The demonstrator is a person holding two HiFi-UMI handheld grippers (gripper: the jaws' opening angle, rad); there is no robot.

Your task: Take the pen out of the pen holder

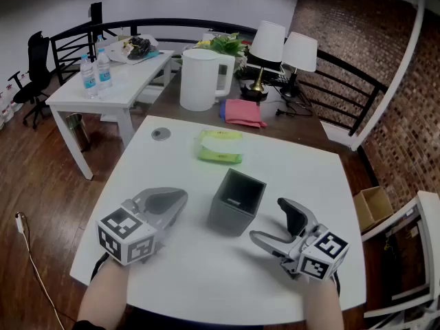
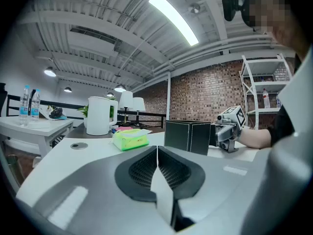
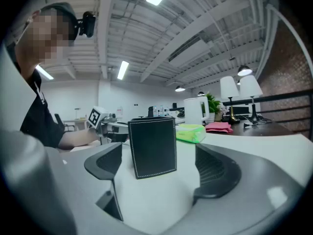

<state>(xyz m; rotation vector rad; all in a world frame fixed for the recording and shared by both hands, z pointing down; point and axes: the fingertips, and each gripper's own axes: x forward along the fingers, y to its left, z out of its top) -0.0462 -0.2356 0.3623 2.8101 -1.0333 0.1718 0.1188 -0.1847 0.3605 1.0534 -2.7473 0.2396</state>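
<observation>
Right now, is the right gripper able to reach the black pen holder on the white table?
Probably yes. The right gripper faces the pen holder with its jaws open, and only bare table lies between them. The left gripper, shut, is on the holder's other side, out of the way.

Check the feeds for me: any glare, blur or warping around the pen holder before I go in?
Head view: evenly lit and sharp, only soft shadows on the white table, the brick wall bowed by the lens. Left gripper view: heavy fisheye, dark corners, the strip light blown out, near jaws soft. Right gripper view: pen holder crisp at centre, near jaws softer, dark corners.
</observation>
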